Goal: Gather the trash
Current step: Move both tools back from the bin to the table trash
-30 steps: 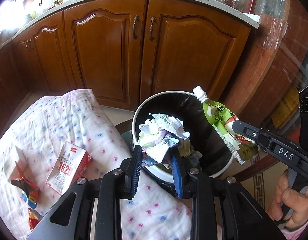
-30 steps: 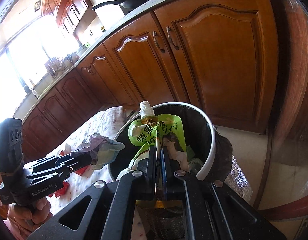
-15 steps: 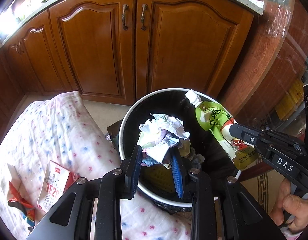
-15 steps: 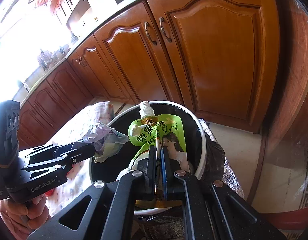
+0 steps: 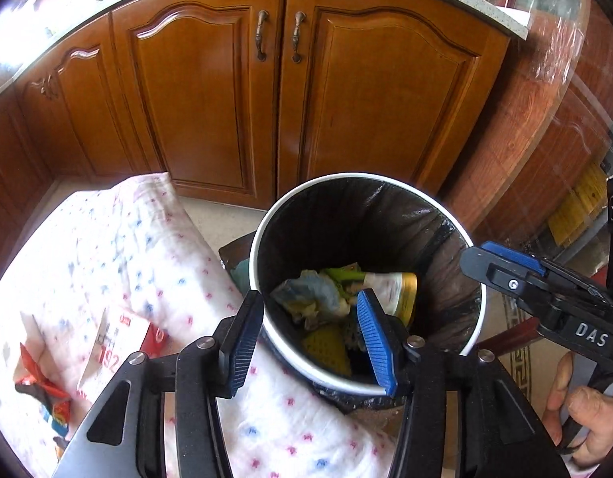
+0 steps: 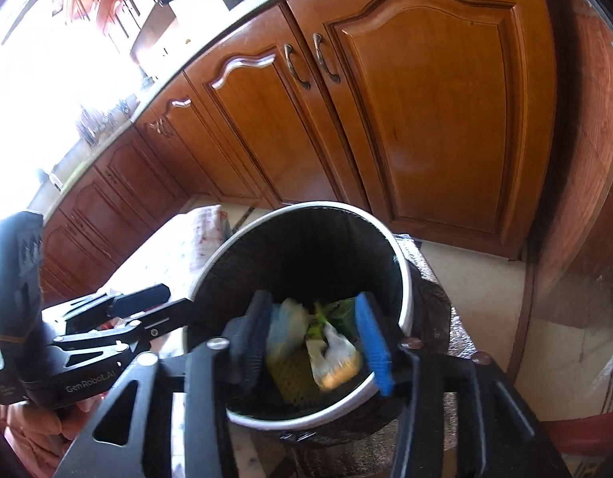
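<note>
Left wrist view: left tool (image 5: 310,338) over the bin (image 5: 476,310) rim, jaws just opened, apart, nothing between. Crumpled paper (image 5: 314,292) and pouch (image 5: 390,288) lie inside the bin on the black liner; pouch long axis runs left-right. Right tool (image 5: 501,259) at right, arm marked "DAS". Carton (image 5: 107,350) on the spotted cloth (image 5: 147,255), red print reads "192"

Right wrist view: right tool (image 6: 314,342) above the bin (image 6: 402,279), jaws just opened, apart, empty; trash blurred below. Left tool (image 6: 163,298) at left, marked "GenRobot.AI"
</note>
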Motion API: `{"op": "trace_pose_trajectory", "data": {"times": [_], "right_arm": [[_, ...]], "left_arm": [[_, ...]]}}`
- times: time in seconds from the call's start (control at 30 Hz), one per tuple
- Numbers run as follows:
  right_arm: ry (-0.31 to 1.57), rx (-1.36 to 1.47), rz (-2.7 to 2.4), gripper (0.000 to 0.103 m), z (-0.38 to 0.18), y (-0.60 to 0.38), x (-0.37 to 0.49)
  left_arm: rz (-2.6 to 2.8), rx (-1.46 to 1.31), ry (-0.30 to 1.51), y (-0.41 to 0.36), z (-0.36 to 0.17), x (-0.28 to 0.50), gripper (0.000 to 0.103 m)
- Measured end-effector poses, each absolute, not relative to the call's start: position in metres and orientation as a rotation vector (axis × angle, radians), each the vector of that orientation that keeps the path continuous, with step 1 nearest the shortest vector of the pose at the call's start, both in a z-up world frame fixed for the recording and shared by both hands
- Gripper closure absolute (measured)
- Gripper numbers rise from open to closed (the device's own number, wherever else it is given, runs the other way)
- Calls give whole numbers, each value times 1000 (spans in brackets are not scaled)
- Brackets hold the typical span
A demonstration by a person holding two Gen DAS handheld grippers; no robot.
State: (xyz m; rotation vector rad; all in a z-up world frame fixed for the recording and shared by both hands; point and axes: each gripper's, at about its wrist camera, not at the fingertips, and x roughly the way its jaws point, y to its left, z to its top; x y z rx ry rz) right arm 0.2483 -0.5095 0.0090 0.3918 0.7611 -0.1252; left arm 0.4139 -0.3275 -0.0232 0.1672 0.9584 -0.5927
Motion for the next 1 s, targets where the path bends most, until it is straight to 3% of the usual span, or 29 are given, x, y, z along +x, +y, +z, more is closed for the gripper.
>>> {"op": "trace_pose_trajectory", "data": {"times": [0.07,0.17,0.27,1.0], "right_arm": [[740,400,-115,34,10,-505,242],[696,407,-96,20,12,-494,229],[662,418,-87,12,12,-482,217],[671,454,25,8,-21,-380,180]], "left_arm": [[-581,137,959,-315,-23,407,54],[-563,80,959,-291,-26,393,52],[-540,33,951,-267,-28,375,51],[-356,-154,867,-105,-11,266,51]]}}
